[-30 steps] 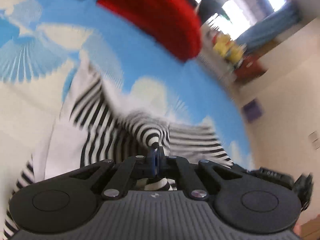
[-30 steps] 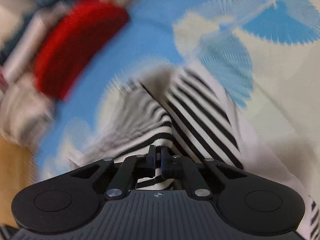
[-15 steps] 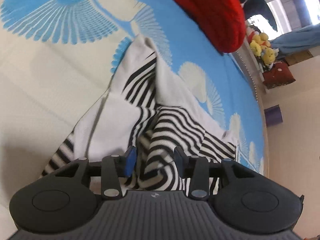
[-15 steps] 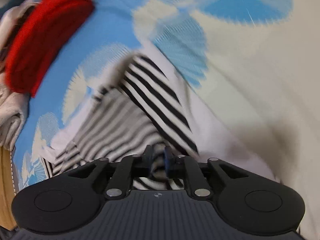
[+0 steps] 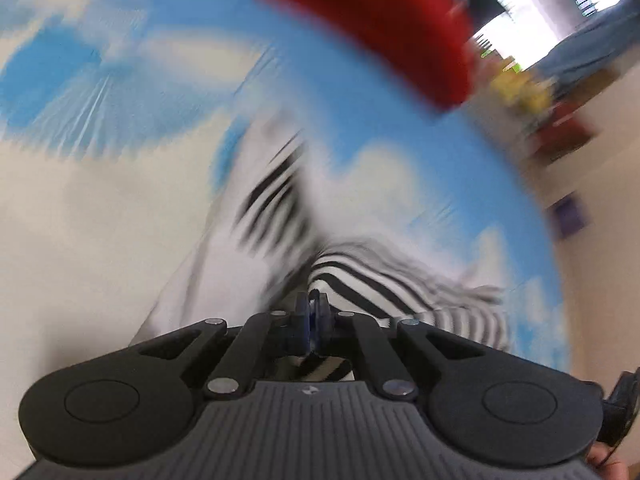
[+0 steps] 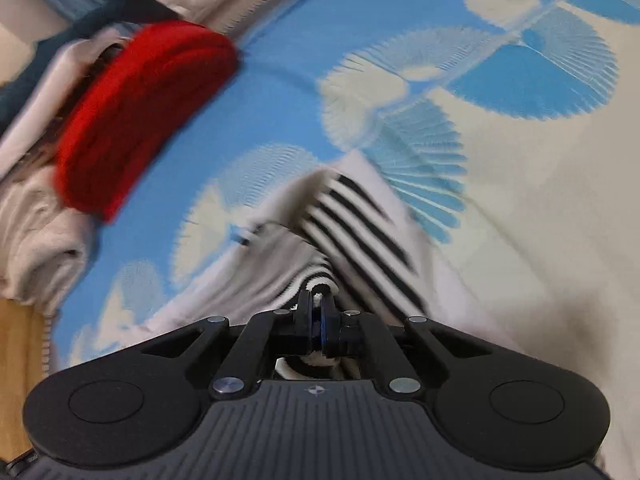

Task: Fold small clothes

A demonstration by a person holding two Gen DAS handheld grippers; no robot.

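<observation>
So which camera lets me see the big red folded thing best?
The right wrist view. There the red folded cloth shows whole, with its layered edge fairly sharp, lying on the blue and cream sheet next to pale clothes. The left wrist view shows it too, but it is badly blurred and cut off at the top edge.

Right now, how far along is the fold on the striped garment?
Done: other clothes, including a red piece, sit piled at the far edge. In hand: the left tool and right tool, jaws having just closed, both pinch the striped garment. Left: it still lies bunched, unfolded.
</observation>
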